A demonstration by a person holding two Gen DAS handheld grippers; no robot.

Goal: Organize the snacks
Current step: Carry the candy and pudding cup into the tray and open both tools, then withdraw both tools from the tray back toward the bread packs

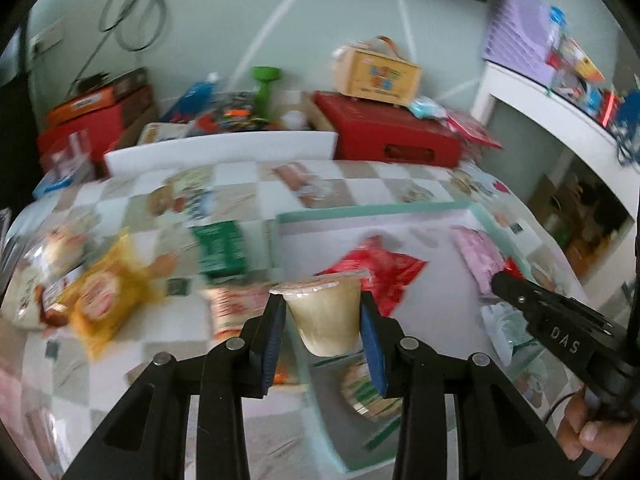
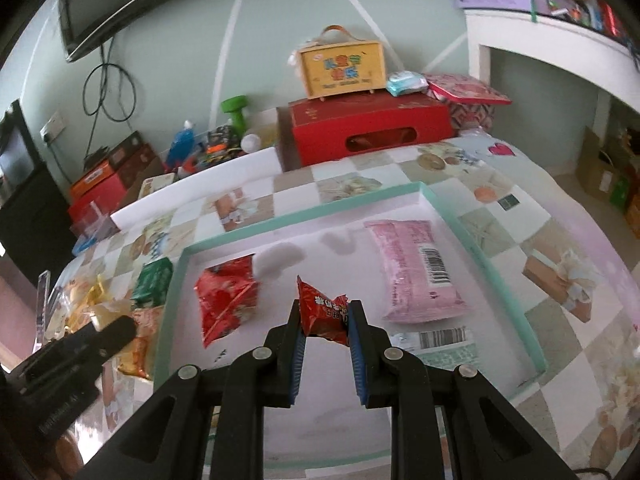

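Observation:
My left gripper point(image 1: 323, 308) is shut on a small pale jelly cup point(image 1: 324, 316) with a sealed lid, held above the left edge of a shallow tray with a mint-green rim point(image 1: 360, 213). My right gripper point(image 2: 325, 318) is shut on a small red snack packet point(image 2: 322, 312), held over the tray point(image 2: 304, 216). In the tray lie a crumpled red packet point(image 2: 226, 304), a long pink packet point(image 2: 416, 268) and a pale packet with a barcode point(image 2: 440, 338). Left of the tray lie a green box point(image 1: 219, 249), a yellow packet point(image 1: 106, 300) and other loose snacks.
The tray sits on a checked cloth point(image 2: 568, 344). Behind it stand a white board point(image 1: 220, 150), a red box point(image 2: 368, 128) with a yellow carry box point(image 2: 342, 68) on top, a green dumbbell point(image 2: 236, 114) and stacked boxes point(image 2: 108, 184). A white shelf point(image 2: 560, 52) stands at the right.

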